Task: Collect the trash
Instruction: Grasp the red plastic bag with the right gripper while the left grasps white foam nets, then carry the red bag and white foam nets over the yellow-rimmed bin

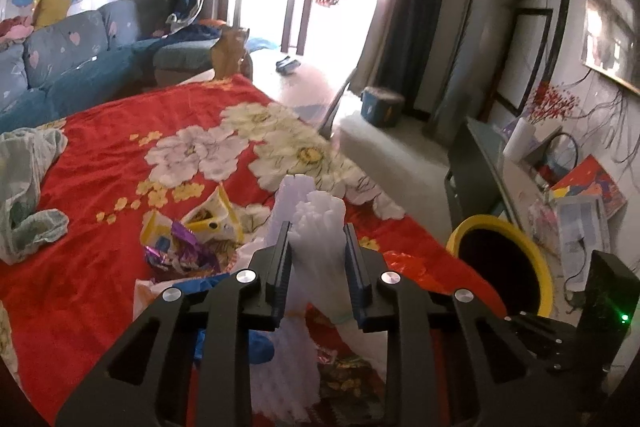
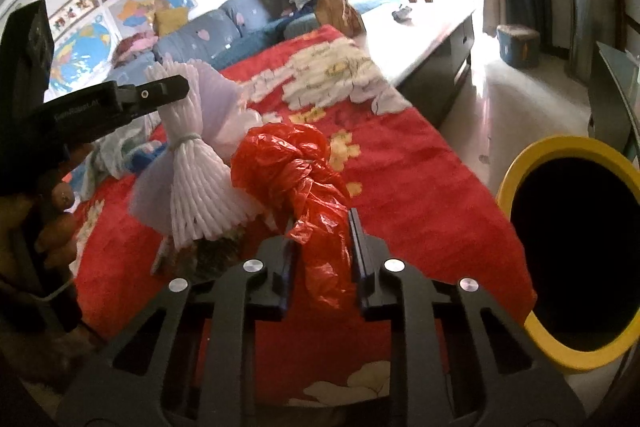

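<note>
The red flowered blanket (image 2: 420,187) covers a low surface whose right edge drops to pale open floor (image 1: 400,155), and just past that edge stands the yellow-rimmed bin (image 2: 516,167), its dark mouth facing up and clear of anything across it; in the left wrist view the same bin (image 1: 460,235) sits at the blanket's right corner, with a cluttered side table (image 1: 520,163) beyond it. Further along the blanket the cloth is bare around its white flowers, while a blue sofa (image 1: 68,55) closes the far left side. The left gripper (image 1: 318,231) has its jaws pressed on a white foam fruit net (image 1: 320,215), a ribbed, bunched sleeve tied at the waist and flaring at both ends, lifted above the blanket with pale tissue behind it. The right gripper (image 2: 322,223) is clamped on a crumpled red plastic bag (image 2: 288,163), glossy and knotted, which stands up from between the jaws beside the net. More trash lies on the blanket left of the left gripper: a yellow snack wrapper (image 1: 208,219) and a purple foil wrapper (image 1: 184,247), near a heap of pale green cloth (image 1: 24,187).
</note>
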{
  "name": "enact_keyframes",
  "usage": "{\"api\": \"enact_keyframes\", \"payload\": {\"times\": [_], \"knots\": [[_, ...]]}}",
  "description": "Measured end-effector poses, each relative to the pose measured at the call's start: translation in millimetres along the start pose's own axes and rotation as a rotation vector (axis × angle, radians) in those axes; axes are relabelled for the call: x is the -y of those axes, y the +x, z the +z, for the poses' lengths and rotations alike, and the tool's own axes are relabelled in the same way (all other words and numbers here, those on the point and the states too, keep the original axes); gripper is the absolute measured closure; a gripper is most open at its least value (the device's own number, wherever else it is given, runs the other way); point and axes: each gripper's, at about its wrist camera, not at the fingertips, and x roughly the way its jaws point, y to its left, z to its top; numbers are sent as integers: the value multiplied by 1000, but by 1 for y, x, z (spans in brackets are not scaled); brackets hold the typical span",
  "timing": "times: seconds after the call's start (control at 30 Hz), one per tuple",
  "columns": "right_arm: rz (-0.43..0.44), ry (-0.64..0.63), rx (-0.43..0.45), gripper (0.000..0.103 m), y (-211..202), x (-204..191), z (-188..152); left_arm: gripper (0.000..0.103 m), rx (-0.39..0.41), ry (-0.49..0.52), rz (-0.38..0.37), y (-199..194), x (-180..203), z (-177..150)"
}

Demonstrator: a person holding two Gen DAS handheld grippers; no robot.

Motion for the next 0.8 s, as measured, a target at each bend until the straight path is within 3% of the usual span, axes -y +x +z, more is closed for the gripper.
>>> {"api": "enact_keyframes", "payload": {"times": [0.47,0.6,0.73,0.77,0.8], "knots": [[-5,16,23,86,-6,5,5,75,-26,-7,4,-4,-8,-4],[-6,24,22,86,-5,6,4,65,-32,-8,14,-6,-11,-11],[-8,22,34,86,-8,6,5,66,-24,-2,24,-11,-14,-17],[-9,22,38,87,-9,7,5,69,-20,4,27,-13,-13,-18],[-8,21,44,87,-10,7,5,78,-17,15,31,-14,-12,-18]]}}
